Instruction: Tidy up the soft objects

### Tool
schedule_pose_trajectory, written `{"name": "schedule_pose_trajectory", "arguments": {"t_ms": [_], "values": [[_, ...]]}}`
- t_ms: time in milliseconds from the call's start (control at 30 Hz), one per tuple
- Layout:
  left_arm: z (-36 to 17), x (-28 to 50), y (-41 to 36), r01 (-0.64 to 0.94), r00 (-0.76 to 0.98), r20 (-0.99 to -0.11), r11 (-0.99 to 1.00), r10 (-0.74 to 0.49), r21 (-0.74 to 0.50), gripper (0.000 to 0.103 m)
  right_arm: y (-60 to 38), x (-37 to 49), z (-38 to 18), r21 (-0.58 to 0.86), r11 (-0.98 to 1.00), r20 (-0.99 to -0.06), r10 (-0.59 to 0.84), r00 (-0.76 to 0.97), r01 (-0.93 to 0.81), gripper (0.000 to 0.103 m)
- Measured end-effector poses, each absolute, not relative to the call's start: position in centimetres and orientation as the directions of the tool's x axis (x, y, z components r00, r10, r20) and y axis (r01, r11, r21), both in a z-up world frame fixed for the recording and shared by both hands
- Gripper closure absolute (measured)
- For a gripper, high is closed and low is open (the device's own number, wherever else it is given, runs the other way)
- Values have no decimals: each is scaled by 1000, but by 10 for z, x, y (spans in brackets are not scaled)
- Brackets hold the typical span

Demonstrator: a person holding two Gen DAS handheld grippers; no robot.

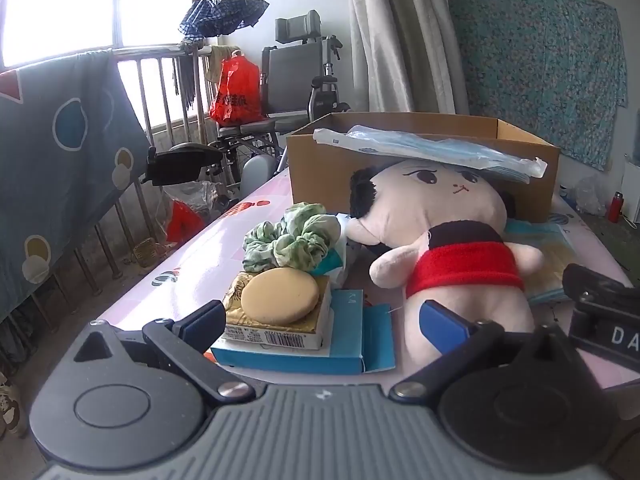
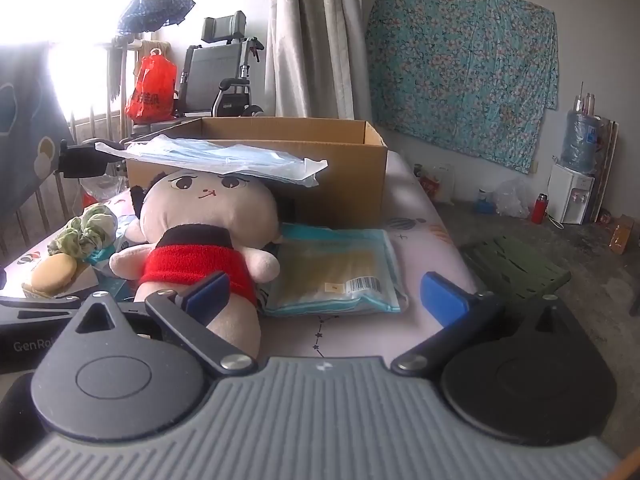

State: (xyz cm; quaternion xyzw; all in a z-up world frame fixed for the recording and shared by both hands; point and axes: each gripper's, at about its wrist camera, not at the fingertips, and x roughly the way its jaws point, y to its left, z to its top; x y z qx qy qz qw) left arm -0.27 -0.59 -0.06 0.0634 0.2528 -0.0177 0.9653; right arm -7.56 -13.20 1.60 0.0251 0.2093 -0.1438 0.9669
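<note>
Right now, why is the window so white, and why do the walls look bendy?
Left wrist view: daylight overexposes the window to plain white, and glare shines on the table. Right wrist view: the window washes out even more; the fisheye lens bows the curtain and darkens the corners. The doll stays fairly sharp.

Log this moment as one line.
left tongs: open | right tongs: open | plush doll: lying before cardboard box | nothing held

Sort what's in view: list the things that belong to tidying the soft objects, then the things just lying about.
Job:
plush doll
green scrunchie
round sponge puff
pack of face masks
flat packet
cardboard box

Lying about:
wheelchair
red bag
umbrella
water dispenser
</note>
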Motion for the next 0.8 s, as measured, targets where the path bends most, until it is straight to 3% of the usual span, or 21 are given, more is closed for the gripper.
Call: {"name": "schedule_pose_trajectory", "arguments": {"t_ms": [800], "values": [[-1,-2,-4,70,869,-495,992,-11,102,0,-133,-75,15,-14,958,-423,-266,866,288,1]]}}
